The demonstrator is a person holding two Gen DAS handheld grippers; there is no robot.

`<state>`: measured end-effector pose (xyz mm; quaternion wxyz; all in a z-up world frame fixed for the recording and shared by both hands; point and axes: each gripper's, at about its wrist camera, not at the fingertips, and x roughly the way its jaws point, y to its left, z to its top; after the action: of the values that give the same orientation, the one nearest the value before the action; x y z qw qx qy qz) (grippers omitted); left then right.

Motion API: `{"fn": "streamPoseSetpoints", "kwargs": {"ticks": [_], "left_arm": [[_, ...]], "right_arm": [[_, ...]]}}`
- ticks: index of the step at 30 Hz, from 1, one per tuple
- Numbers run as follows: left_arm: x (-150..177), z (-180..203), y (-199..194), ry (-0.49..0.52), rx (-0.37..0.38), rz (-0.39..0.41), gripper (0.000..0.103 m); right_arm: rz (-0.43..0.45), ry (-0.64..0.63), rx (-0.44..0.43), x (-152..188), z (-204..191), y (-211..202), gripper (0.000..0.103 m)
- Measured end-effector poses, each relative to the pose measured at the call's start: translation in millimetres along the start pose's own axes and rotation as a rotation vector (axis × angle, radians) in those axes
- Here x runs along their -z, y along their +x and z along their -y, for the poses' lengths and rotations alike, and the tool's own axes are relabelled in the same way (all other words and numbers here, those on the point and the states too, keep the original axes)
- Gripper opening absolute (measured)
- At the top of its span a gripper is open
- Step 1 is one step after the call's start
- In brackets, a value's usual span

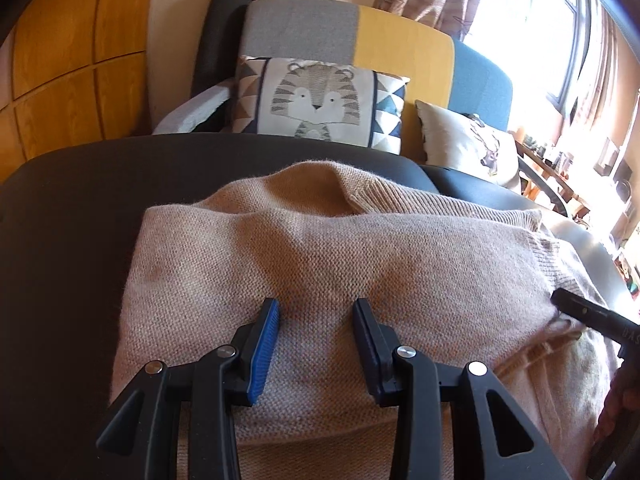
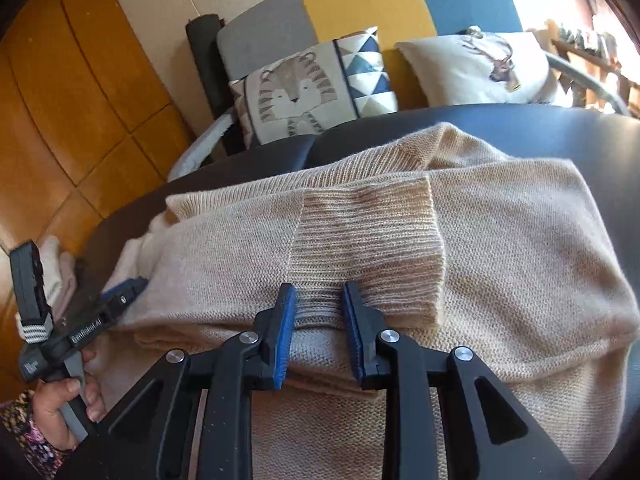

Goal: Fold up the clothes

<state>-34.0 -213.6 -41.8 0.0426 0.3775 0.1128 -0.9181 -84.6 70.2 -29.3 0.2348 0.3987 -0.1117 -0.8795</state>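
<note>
Both grippers hung over the beige sweater (image 1: pixel 320 248) on the dark table (image 1: pixel 72 216): left gripper (image 1: pixel 316 308) wide open, empty; right gripper (image 2: pixel 320 292) partly open, straddling the ribbed cuff (image 2: pixel 368 236) at 12 o'clock, probably letting go.

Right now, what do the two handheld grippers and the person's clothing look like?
Both the left gripper and the right gripper are black plastic linkages with silver pivot bolts and blue ribbed pads. The left one carries white lettering and a grey handle. The sleeve is dark with a floral print.
</note>
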Motion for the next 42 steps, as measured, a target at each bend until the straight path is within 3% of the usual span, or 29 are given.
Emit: {"fn": "streamPoseSetpoints", "kwargs": {"ticks": [3,5,7,12,15,22,28,31,33,36,38,42], "left_arm": [[-3.9,-9.3,-2.9,-0.007,0.015,-0.028,0.038],[-6.6,-5.2,-13.2,0.053,-0.068,-0.018,0.038],[-1.6,-1.7,-28.1,0.084,-0.1,0.019,0.038],[31.9,-1.3,-38.2,0.118,-0.089,-0.054,0.038],[36.8,-4.5,-38.8,0.115,-0.083,-0.066,0.038],[45.1,-3.9,-38.6,0.178,-0.068,-0.061,0.04],[51.5,1.8,-55.4,0.188,-0.086,-0.054,0.041],[64.6,-1.1,-71.1,0.195,-0.112,-0.01,0.041],[70.5,-5.3,-68.2,0.21,-0.103,-0.03,0.041],[68.0,-14.1,-66.3,0.181,-0.073,-0.044,0.042],[66.9,-16.6,-64.8,0.191,-0.068,-0.041,0.044],[69.1,-13.8,-63.1,0.263,-0.078,-0.03,0.045]], "right_arm": [[-0.008,-0.02,0.021,-1.0,-10.7,-1.5,0.033],[0.029,-0.015,0.088,-0.1,-19.7,-16.4,0.033],[0.068,0.007,0.078,6.4,-24.9,-36.5,0.033],[-0.013,-0.031,0.146,33.8,-15.7,-63.5,0.033],[-0.062,-0.053,0.194,50.5,4.2,-72.0,0.041],[0.001,-0.12,0.242,80.8,27.5,-90.5,0.043],[0.012,-0.094,0.249,79.6,25.3,-95.1,0.045],[0.061,-0.089,0.268,79.3,17.5,-105.5,0.045],[0.085,-0.081,0.302,77.4,19.7,-110.4,0.045],[0.078,0.011,0.255,66.7,39.3,-109.2,0.044],[0.06,0.065,0.242,57.6,52.9,-103.1,0.025],[0.012,0.137,0.272,47.6,77.5,-91.5,0.011]]}}
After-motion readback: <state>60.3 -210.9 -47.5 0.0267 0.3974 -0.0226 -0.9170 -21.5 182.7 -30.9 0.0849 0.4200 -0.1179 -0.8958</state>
